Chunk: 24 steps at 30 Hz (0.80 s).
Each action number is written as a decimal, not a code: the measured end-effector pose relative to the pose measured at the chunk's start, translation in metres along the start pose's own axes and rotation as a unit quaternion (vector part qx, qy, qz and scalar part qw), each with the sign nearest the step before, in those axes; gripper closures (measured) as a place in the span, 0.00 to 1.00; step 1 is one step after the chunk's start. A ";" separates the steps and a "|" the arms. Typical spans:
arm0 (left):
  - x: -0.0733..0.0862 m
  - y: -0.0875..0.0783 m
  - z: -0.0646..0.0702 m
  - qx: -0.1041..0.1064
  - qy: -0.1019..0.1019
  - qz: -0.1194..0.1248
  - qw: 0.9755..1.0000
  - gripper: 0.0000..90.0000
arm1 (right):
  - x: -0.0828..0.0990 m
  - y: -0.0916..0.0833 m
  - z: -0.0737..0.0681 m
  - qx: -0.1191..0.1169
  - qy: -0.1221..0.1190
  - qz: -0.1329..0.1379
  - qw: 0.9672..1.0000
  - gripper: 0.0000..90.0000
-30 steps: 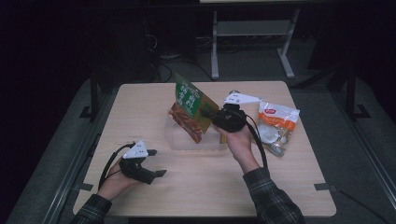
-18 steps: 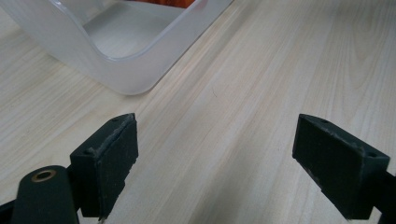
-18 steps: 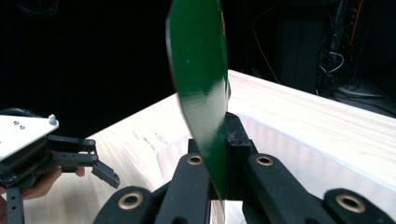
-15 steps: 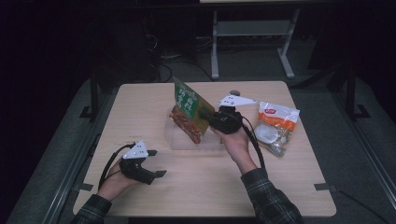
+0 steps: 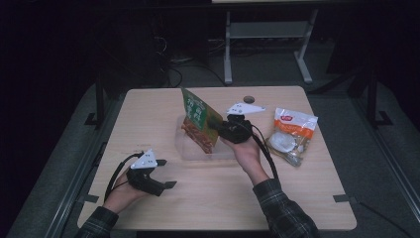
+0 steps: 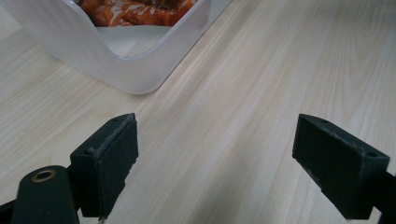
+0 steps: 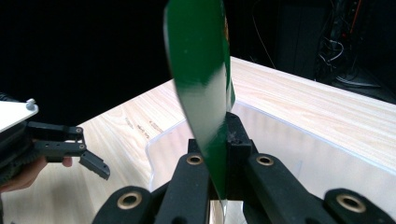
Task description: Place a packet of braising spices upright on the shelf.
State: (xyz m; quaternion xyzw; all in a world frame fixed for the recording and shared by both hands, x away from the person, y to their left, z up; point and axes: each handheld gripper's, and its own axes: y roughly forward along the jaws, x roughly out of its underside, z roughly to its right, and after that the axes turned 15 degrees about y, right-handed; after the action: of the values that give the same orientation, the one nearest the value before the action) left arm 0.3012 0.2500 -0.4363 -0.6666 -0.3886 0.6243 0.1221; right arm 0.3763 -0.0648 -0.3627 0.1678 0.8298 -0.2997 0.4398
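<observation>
A green snack bag (image 5: pixel 197 115) with a picture of orange-brown food on its lower half hangs tilted over a clear plastic container (image 5: pixel 190 151) at the table's middle. My right gripper (image 5: pixel 218 127) is shut on the bag's edge. In the right gripper view the jaws pinch the thin green bag (image 7: pixel 201 70) above the container (image 7: pixel 285 154). My left gripper (image 5: pixel 166 173) rests open on the table at the front left with nothing between its fingers. In the left gripper view, the left gripper (image 6: pixel 229 168) faces a corner of the container (image 6: pixel 116 70).
A white and orange snack bag (image 5: pixel 292 134) lies on the table right of the right hand. The light wooden table (image 5: pixel 213 198) is bare in front. The left gripper (image 7: pixel 88 154) appears far off in the right gripper view. Dark floor and desk legs lie beyond.
My right gripper has shifted slightly left with the green bag, which now stands a little more upright over the container. The left gripper has not moved.
</observation>
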 end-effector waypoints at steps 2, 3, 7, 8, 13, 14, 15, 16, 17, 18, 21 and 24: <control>0.000 0.000 0.000 0.000 0.000 0.000 1.000 0.15 | 0.000 0.003 0.000 0.002 -0.001 0.002 1.000 0.99; 0.000 0.000 0.000 0.000 0.001 -0.001 1.000 0.15 | 0.000 0.003 0.000 0.001 0.000 0.002 1.000 0.99; 0.001 0.000 0.000 0.001 0.000 -0.004 1.000 0.15 | 0.000 0.008 0.000 -0.001 -0.002 0.000 1.000 0.99; 0.002 0.000 0.000 0.002 0.002 -0.006 1.000 0.15 | 0.000 0.009 0.000 0.001 -0.003 -0.003 1.000 0.98; 0.002 0.000 0.001 0.002 0.001 -0.007 1.000 0.15 | 0.000 0.010 0.000 -0.002 -0.001 -0.005 1.000 0.93; 0.002 0.000 0.001 0.002 0.001 -0.007 1.000 0.15 | 0.000 0.010 0.000 -0.004 -0.001 -0.006 1.000 0.91; 0.002 0.000 0.000 0.002 0.002 -0.007 1.000 0.15 | -0.001 0.009 0.001 -0.006 0.000 -0.006 1.000 0.86; 0.002 0.000 0.000 0.002 0.002 -0.007 1.000 0.15 | -0.001 0.009 0.001 -0.007 -0.001 -0.005 1.000 0.83; 0.002 0.000 0.001 0.002 0.000 -0.006 1.000 0.15 | -0.001 0.008 0.001 -0.011 0.002 -0.005 1.000 0.80; 0.002 0.000 0.001 0.002 -0.001 -0.005 1.000 0.15 | -0.001 0.007 0.001 -0.014 0.001 -0.005 1.000 0.76; 0.002 0.001 0.001 0.004 0.002 -0.006 1.000 0.15 | -0.002 0.004 -0.001 -0.018 0.001 -0.010 1.000 0.63; 0.002 0.001 0.001 0.004 0.002 -0.006 1.000 0.15 | -0.002 0.002 -0.002 -0.011 0.002 -0.015 1.000 0.52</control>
State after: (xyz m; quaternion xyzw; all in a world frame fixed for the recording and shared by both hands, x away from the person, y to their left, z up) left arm 0.3005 0.2500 -0.4387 -0.6646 -0.3900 0.6241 0.1295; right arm 0.3770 -0.0623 -0.3604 0.1513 0.8364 -0.2965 0.4354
